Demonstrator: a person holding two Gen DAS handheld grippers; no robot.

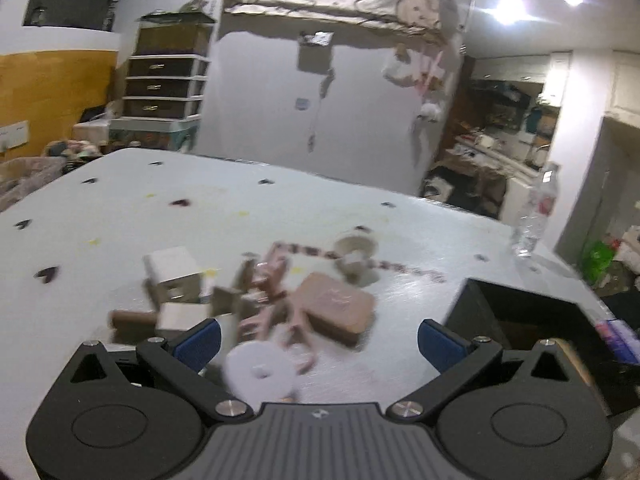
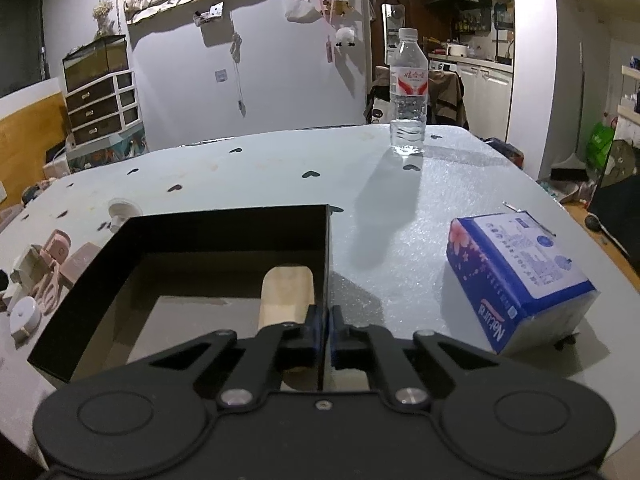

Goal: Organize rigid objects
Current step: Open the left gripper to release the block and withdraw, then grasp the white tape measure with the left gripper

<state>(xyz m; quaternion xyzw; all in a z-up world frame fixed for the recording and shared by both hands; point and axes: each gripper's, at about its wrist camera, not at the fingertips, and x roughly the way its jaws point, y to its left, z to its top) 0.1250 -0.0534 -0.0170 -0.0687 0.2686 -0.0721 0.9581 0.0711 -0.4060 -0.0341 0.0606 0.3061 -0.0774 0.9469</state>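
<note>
Progress is slight: one pale wooden piece (image 2: 286, 294) lies in the black open box (image 2: 224, 224), whose right wall the right hand-held gripper (image 2: 325, 330) pinches, while the spread left hand-held gripper (image 1: 318, 338) faces the pile of pink and white blocks (image 1: 280, 292) left on the desk (image 1: 120, 200).

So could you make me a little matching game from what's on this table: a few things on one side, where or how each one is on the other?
Things:
1. water bottle
2. tissue pack
3. wooden piece
4. left gripper

States:
A. lying inside the black box
B. open, above the pile of small parts
C. upright at the table's far edge
D. on the table, right of the box

Pairs: 1-C, 2-D, 3-A, 4-B
</note>
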